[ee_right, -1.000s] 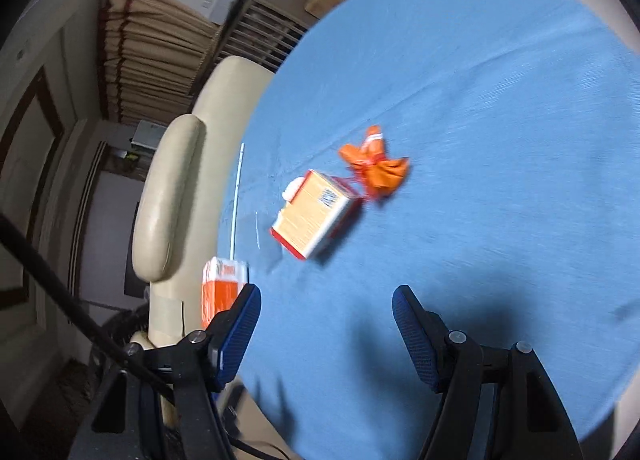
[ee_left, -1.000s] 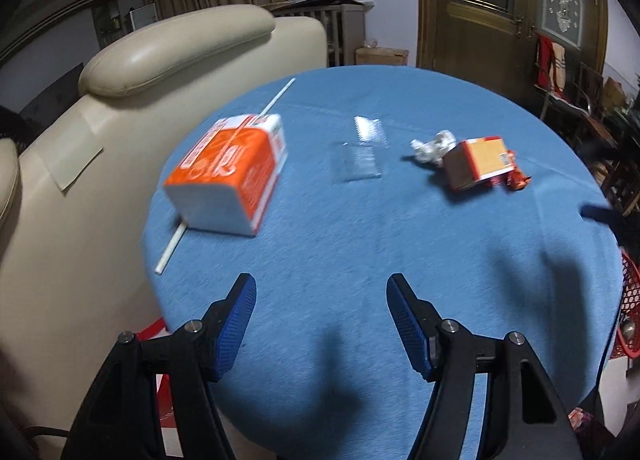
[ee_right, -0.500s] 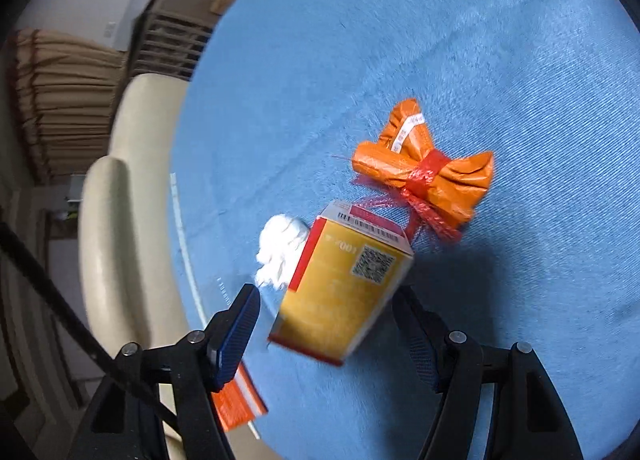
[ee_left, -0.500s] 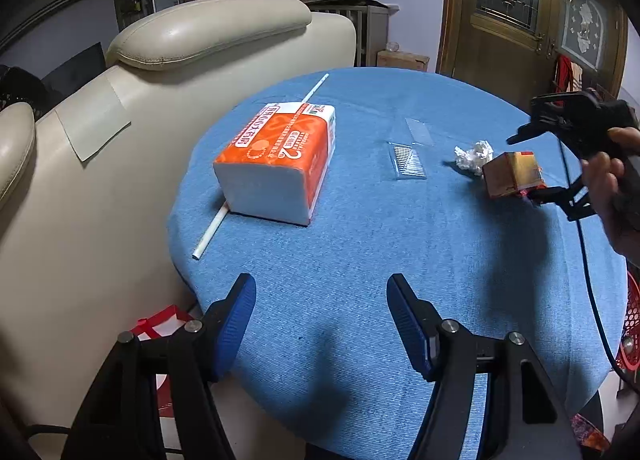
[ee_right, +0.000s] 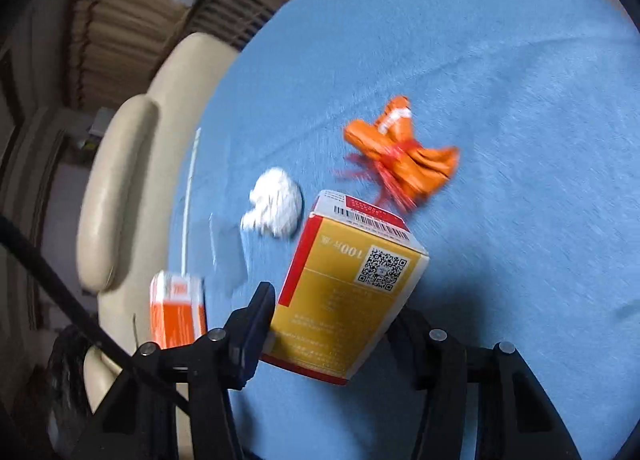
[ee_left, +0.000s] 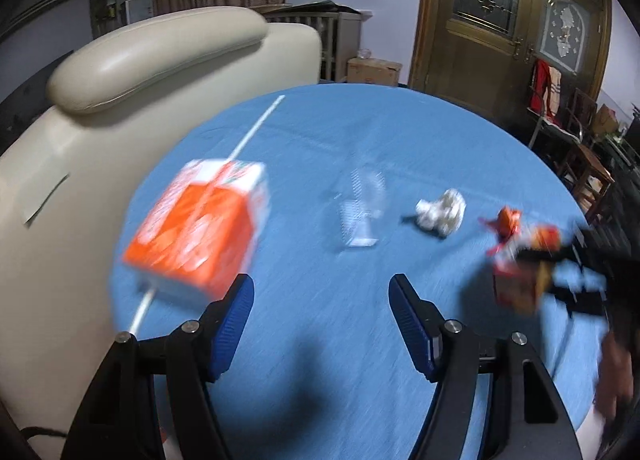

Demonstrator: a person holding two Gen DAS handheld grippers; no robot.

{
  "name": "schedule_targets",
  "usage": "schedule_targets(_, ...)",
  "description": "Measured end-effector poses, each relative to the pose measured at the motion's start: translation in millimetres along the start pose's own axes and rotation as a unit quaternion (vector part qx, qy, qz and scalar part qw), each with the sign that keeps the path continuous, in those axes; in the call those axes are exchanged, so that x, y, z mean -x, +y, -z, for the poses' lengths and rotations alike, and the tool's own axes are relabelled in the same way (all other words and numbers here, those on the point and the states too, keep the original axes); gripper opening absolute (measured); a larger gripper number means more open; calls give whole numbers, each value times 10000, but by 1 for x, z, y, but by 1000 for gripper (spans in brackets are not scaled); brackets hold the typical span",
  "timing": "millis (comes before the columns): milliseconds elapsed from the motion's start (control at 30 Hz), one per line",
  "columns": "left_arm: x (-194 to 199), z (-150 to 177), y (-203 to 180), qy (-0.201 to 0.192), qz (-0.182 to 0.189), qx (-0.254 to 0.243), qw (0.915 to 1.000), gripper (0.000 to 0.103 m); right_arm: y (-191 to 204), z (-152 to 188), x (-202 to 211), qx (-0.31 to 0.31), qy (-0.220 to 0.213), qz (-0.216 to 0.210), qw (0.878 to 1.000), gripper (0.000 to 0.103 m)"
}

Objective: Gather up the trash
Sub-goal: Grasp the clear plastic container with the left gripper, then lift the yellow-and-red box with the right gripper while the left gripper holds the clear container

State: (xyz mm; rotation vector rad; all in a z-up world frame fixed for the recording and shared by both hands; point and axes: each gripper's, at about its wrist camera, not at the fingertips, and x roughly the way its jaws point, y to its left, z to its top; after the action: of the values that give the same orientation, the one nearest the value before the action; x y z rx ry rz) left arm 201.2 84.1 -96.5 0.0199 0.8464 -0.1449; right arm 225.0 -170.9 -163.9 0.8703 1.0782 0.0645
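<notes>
One item in hand: yellow box (ee_right: pixel 352 284), right gripper (ee_right: pixel 332 324) jaws just closed onto it. Left gripper (ee_left: pixel 320 324) spread, empty. Paper wad (ee_right: pixel 276 204), orange wrapper (ee_right: pixel 404 156), clear packet (ee_left: pixel 360 216) remain on table (ee_right: pixel 500 80).

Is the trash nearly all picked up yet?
Not yet, it looks only just begun. The right gripper has just been closing on the yellow box. The crumpled tissue, orange wrapper and clear plastic piece lie on the blue table. The left gripper is open, empty.
</notes>
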Motion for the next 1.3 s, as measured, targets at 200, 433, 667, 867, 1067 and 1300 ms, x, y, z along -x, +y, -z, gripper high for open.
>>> schedule_targets(200,-57,-40,-29,260,51,108,9996,75,-29,26,37,529,-7,-78,9986,57)
schedule_targets(433,-103,-52,-46,552,-102,87,9984,75,-52,44,71,942,-266,70,9952,57)
schedule_targets(667,-110,-44,-35,885,245,274,9954,37,-59,56,91,1173,-426,-21,9922,57)
schedule_targets(867,-47,-21,-46,555,551,77,9969,37,-67,70,115,1274,-733,-122,9891,57)
schedule_targets(1067,22,11,-68,253,554,-192,9980,37,-75,88,137,1372,-944,-91,9860,57)
schedule_targets(1300,80,36,-89,-55,379,-537,9978,37,-76,105,161,1466,-1116,-133,9828,57)
